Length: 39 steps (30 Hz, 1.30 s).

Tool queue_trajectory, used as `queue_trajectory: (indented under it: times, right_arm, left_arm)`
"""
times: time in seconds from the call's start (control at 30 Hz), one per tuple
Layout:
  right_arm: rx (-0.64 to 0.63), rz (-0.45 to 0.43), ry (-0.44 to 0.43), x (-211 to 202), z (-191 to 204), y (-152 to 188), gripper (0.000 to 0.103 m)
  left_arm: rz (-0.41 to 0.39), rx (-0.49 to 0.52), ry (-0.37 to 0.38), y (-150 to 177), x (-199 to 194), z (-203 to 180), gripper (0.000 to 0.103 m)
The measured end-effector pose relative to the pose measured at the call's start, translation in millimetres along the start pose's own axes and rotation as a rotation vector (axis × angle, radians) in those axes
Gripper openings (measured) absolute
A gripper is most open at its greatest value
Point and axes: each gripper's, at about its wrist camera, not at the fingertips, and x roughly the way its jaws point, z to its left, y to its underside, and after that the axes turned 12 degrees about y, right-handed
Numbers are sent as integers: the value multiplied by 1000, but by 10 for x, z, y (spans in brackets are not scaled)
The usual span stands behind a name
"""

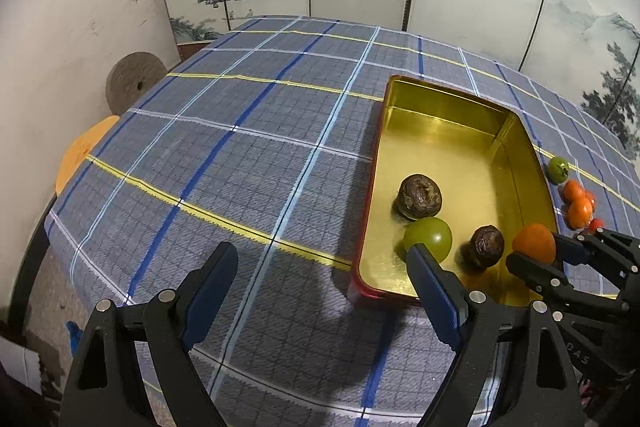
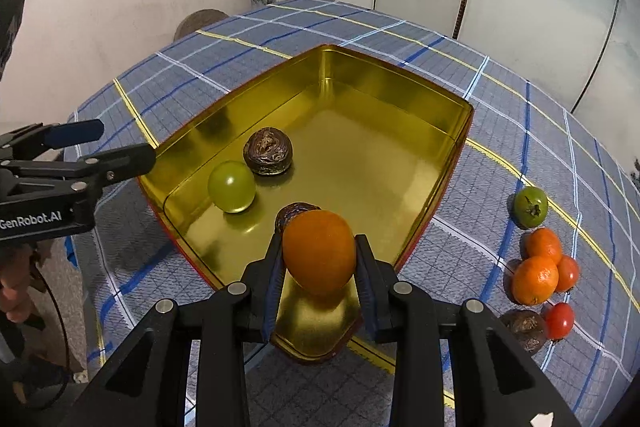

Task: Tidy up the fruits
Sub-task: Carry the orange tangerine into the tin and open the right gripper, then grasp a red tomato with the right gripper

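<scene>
Three fruits lie in the gold metal tin [image 2: 440, 115]: two wrinkled brown ones and one smooth green grape [image 2: 231, 187]. My right claw [image 2: 320, 259], tilted steeply down, pinches a round orange [image 2: 320, 251] above the tin's near end. My left claw [image 1: 320, 267] hangs wide apart, holding nothing, over the checked tabletop [image 1: 240, 147].

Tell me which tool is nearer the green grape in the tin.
Left. The left tool hangs open with one finger right beside the green grape; the right tool, shut on an orange, sits over the tin's near end, farther off.
</scene>
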Motion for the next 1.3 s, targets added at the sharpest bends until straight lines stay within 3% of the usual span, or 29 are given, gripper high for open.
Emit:
queue_trajectory:
  times: [0.8,1.3]
  right_arm:
    - [-7,14,-14,41,74,8,36]
    - [78,-64,-22,-397,-185,146,38]
  left_arm:
    - [-3,36,5,16,-44,-108,86]
    - [-8,86,57,58,-106,-428,86]
